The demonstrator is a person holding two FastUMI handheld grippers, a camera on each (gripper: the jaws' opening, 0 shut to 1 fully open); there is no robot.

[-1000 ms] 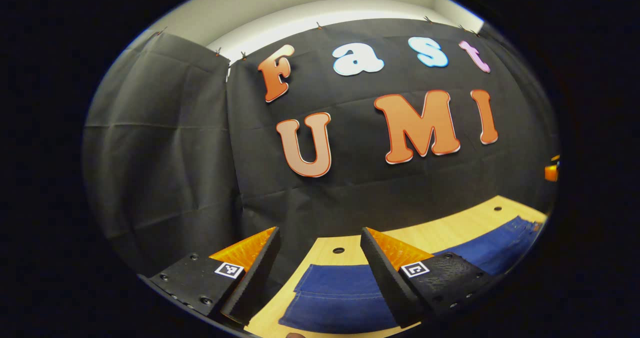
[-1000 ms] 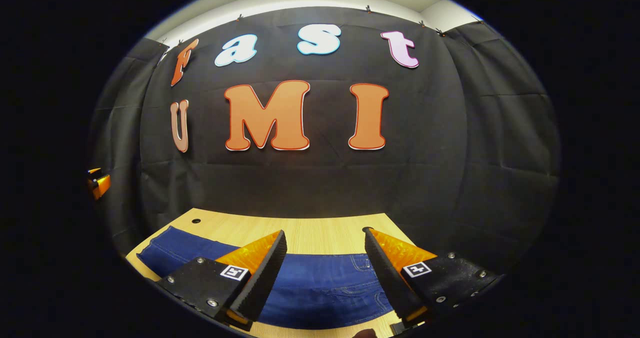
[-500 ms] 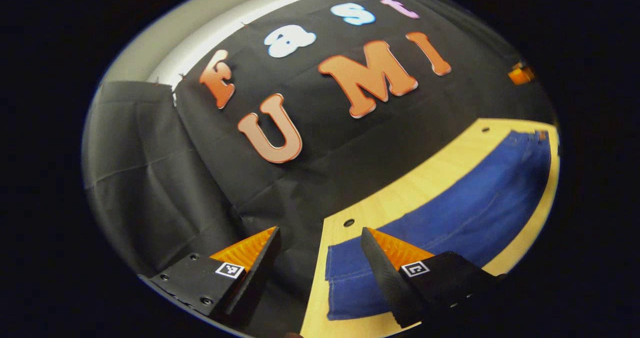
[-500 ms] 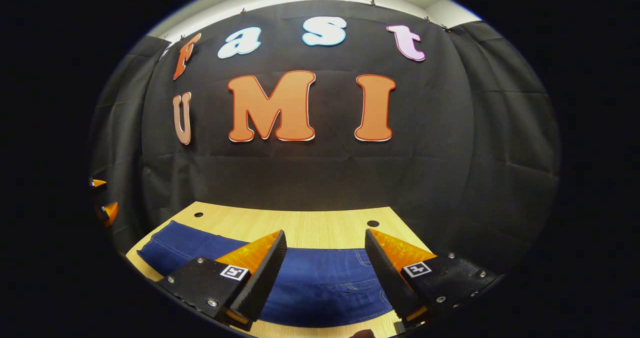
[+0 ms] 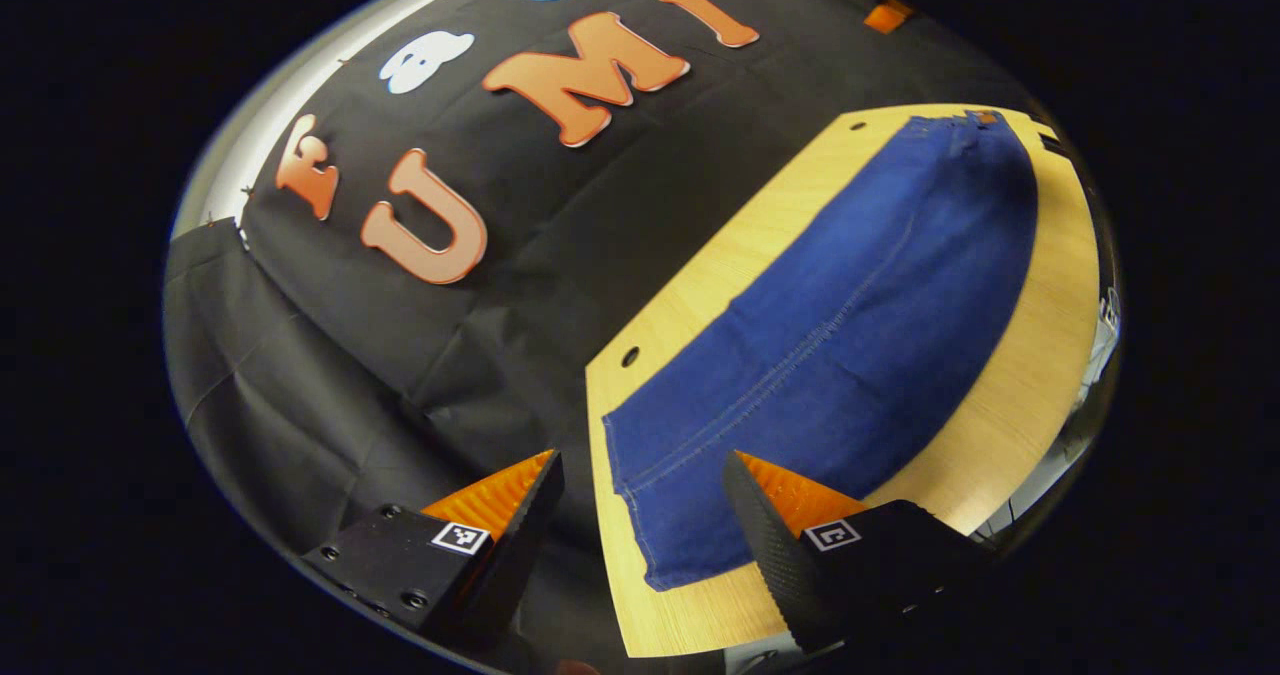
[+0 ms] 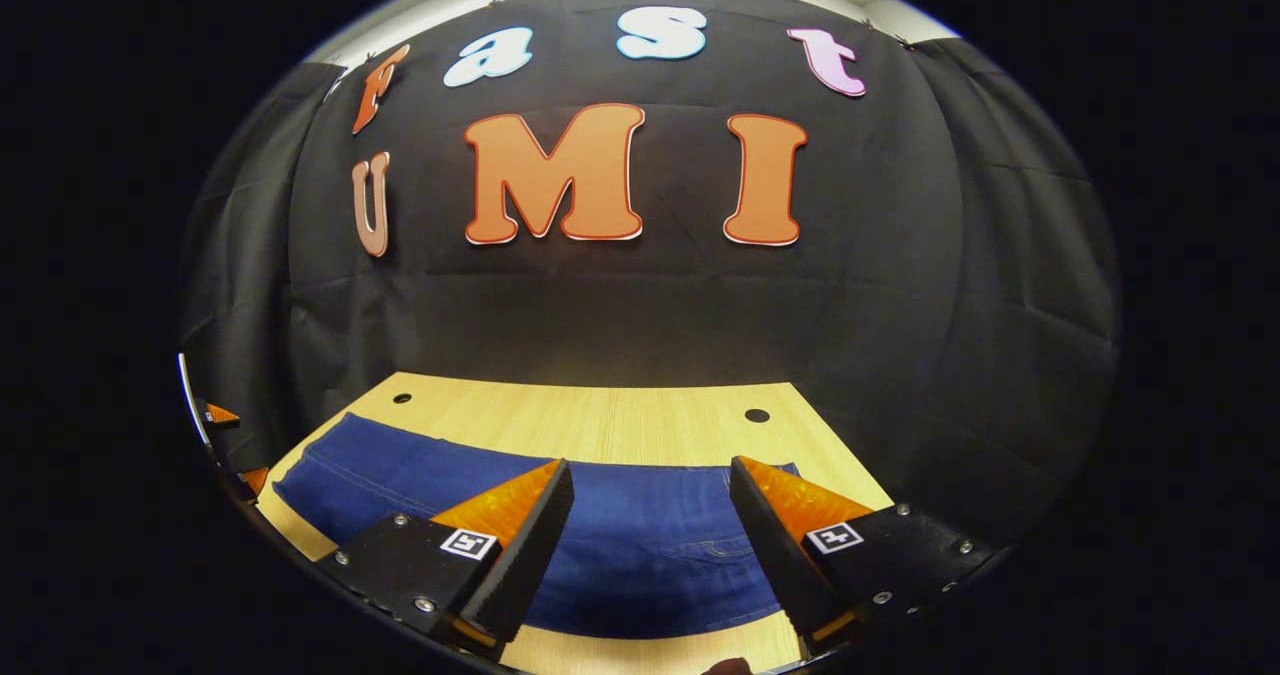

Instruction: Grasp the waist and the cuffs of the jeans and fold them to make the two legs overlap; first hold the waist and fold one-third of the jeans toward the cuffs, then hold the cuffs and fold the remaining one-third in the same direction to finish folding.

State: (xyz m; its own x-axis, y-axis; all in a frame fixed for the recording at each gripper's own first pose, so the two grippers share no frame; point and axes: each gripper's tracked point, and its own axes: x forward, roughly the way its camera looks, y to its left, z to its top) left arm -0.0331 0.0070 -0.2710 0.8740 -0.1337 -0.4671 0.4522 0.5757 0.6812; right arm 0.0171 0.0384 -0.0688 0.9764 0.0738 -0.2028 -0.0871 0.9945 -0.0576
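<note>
Jeans (image 5: 840, 335) flat along tabletop (image 5: 1010, 405). Left tongs (image 5: 640, 475) spread wide above cuff-end corner; right tongs (image 6: 650, 480) spread wide, holding nothing.

Matt denim jeans (image 5: 850, 325), wood-grain table (image 6: 600, 420)

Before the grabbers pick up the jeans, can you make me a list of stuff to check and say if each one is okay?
1. Left gripper open with nothing between its fingers: ok.
2. Right gripper open with nothing between its fingers: ok.
3. Jeans lying flat along the table: ok, no big bunches seen.
4. Left gripper near the cuff end: ok, the hem lies just ahead of its fingers.
5. Right gripper near the waist end: ok, pocket stitching shows between its fingers.
6. Legs already overlapping: cannot tell from these views.
</note>
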